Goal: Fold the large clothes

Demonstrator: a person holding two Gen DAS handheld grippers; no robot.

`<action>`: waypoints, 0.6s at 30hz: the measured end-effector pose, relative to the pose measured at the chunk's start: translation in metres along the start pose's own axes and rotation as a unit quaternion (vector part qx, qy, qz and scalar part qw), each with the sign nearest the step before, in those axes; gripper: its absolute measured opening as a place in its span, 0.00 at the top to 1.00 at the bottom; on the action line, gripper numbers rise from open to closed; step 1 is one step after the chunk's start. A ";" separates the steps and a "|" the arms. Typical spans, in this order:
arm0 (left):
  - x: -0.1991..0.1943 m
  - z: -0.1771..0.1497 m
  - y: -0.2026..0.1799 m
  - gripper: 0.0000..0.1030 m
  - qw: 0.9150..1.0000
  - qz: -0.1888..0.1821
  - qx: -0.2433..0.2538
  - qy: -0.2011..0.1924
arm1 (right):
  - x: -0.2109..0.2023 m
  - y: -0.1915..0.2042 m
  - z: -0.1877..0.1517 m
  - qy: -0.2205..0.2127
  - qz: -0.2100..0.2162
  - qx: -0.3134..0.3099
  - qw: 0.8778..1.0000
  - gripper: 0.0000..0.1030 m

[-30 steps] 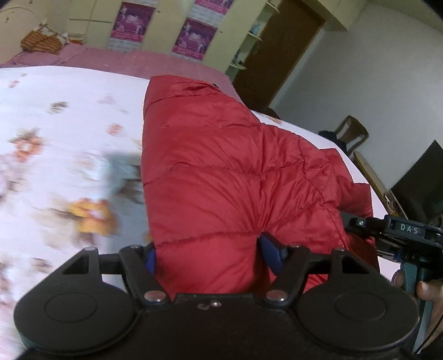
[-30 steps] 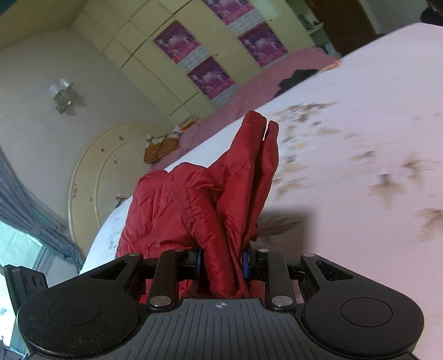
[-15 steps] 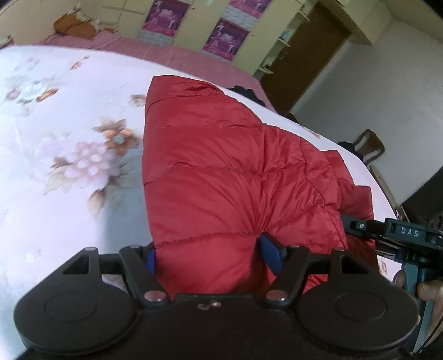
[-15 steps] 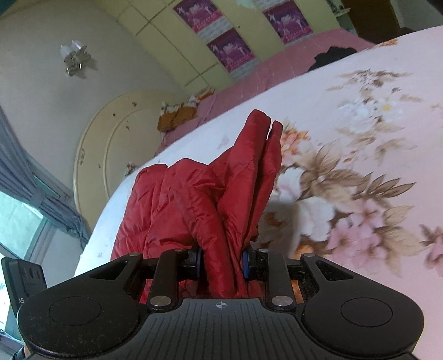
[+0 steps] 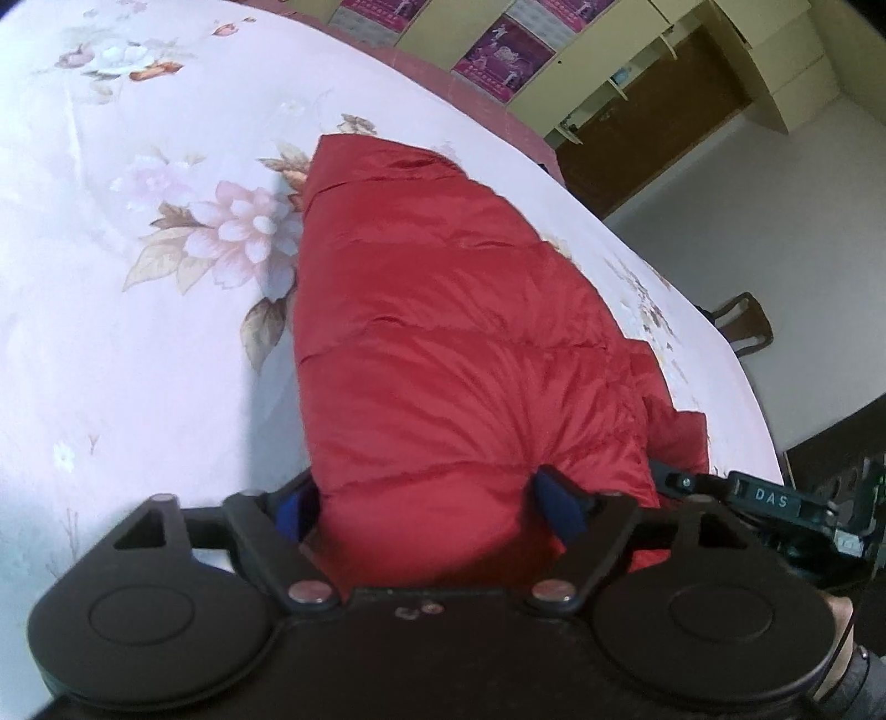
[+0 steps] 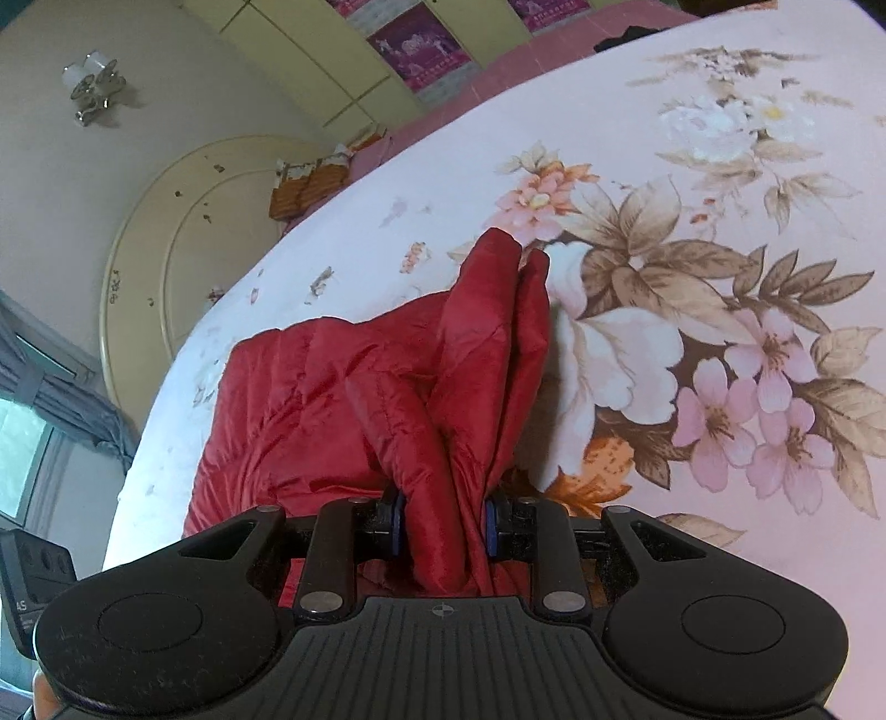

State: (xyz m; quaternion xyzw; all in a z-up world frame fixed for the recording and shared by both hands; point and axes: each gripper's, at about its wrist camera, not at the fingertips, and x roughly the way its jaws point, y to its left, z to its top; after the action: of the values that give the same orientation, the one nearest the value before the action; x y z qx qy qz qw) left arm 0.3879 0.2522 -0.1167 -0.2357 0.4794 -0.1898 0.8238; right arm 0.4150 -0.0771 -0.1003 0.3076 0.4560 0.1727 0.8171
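Observation:
A puffy red jacket point(image 5: 443, 332) lies lengthwise on the floral bedsheet point(image 5: 138, 332). Its near end bulges between the blue pads of my left gripper point(image 5: 429, 507), whose jaws are opening and stand wide on either side of the fabric. In the right wrist view the jacket point(image 6: 332, 399) rises in a bunched fold from the bedsheet point(image 6: 720, 221). My right gripper point(image 6: 443, 523) is shut on that fold, pads pressed into the cloth. The right gripper's body point(image 5: 769, 501) shows at the left view's right edge, with a person's hand point(image 5: 841, 615) below it.
A wooden chair point(image 5: 745, 324) stands past the bed's far edge, near a brown door point(image 5: 653, 133). Yellow wardrobes with purple posters point(image 5: 498, 50) line the wall. A rounded headboard point(image 6: 183, 232) and a curtained window point(image 6: 55, 399) lie to the left.
Both grippers have come down toward the bed with the jacket, so the sheet looks closer and sharper. The left jaws stand a little wider than before.

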 end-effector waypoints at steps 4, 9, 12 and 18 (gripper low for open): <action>-0.019 -0.001 0.006 0.14 1.000 0.006 0.002 -0.003 | -0.015 -0.001 0.003 -0.001 -0.009 -0.002 1.000 0.54; -0.061 0.011 0.013 0.26 0.997 0.040 0.037 -0.055 | -0.066 0.022 0.011 -0.082 -0.057 -0.095 0.990 0.63; -0.060 0.021 -0.006 0.32 0.995 0.001 0.068 -0.072 | -0.058 0.049 0.012 -0.073 -0.063 -0.173 0.980 0.81; -0.017 0.016 -0.030 0.32 0.989 0.026 0.139 -0.044 | -0.013 0.050 -0.002 -0.012 -0.130 -0.210 0.969 0.84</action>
State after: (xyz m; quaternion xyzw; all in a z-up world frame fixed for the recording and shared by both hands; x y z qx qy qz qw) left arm 0.3912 0.2405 -0.0807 -0.1144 0.4176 -0.2221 0.8736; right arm 0.4065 -0.0462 -0.0604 0.0689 0.4357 0.1530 0.8843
